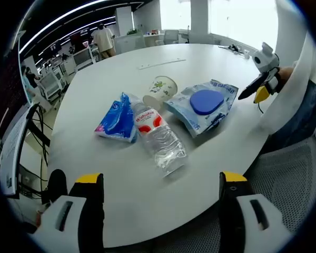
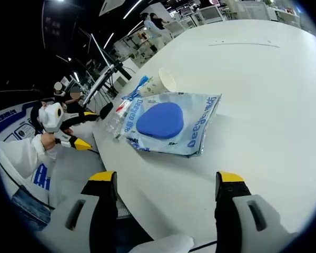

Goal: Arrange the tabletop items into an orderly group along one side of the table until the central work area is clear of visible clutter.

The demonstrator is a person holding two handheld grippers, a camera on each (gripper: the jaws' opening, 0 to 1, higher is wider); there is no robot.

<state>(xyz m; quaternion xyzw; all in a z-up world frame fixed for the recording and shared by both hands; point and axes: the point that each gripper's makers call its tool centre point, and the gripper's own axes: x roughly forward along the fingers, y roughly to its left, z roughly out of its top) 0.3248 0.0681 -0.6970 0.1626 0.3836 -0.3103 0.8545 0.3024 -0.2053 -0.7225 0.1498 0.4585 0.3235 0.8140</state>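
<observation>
In the left gripper view, the left gripper (image 1: pixel 160 184) is held with jaws apart and empty over the near edge of the round white table (image 1: pixel 116 79). A clear crushed plastic bottle with a red label (image 1: pixel 159 135) lies ahead, a small blue plastic packet (image 1: pixel 116 119) touching one side, a pale paper cup (image 1: pixel 161 89) just behind, and a clear bag holding a blue oval pad (image 1: pixel 203 105) on the other side. In the right gripper view, the right gripper (image 2: pixel 166 184) is likewise spread and empty before the bag (image 2: pixel 168 124); the bottle (image 2: pixel 118 117) seems partly hidden behind it.

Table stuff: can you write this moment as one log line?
left claw: open, empty | right claw: open, empty | bottle, cup, blue pouch, clear bag: clustered on table, untouched
</observation>
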